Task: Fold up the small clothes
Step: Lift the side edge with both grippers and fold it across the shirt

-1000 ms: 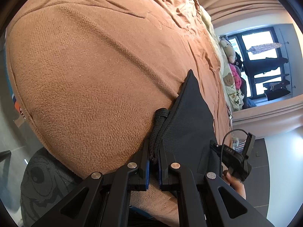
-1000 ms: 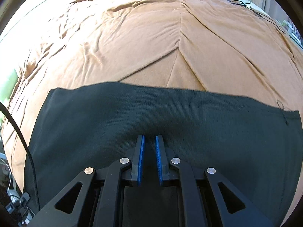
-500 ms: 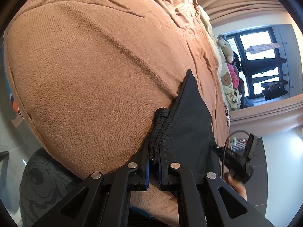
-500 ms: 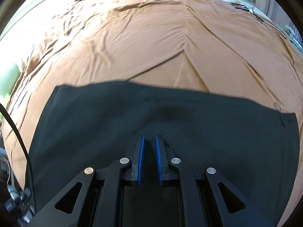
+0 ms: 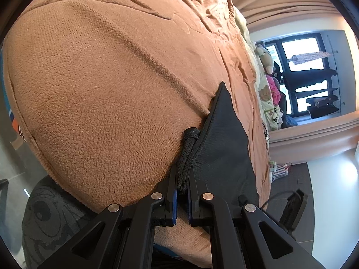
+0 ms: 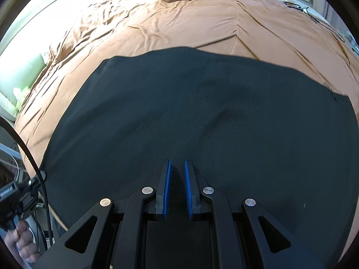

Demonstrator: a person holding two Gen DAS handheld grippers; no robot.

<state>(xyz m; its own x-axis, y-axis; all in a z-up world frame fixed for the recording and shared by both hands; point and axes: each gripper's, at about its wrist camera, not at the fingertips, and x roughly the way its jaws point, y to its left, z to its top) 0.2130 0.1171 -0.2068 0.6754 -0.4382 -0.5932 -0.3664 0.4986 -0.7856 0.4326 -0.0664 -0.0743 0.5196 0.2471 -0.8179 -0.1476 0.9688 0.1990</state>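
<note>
A black garment (image 6: pixel 202 116) lies spread flat on the brown blanket (image 6: pixel 179 22). My right gripper (image 6: pixel 177 163) hovers low over its near middle, jaws almost together with a thin slit between the blue pads; I see no cloth pinched in them. In the left wrist view the garment (image 5: pixel 224 139) runs away to the right, and my left gripper (image 5: pixel 182 172) is shut on its black drawstring (image 5: pixel 186 157) at the bunched edge. The left gripper's body (image 6: pixel 18 192) and the hand (image 6: pixel 20 239) on it show at the lower left of the right wrist view.
The blanket (image 5: pixel 112 78) drops off at the bed's rounded edge on the left, above a grey printed cloth (image 5: pixel 49 219). Stuffed toys (image 5: pixel 267 60) line the far side by a window (image 5: pixel 309 71). A black cable (image 6: pixel 314 15) lies on the bed's far right.
My right gripper has drawn back over the garment, so more black cloth now lies ahead of its fingers. The left gripper has stayed shut on the drawstring in the same spot.
</note>
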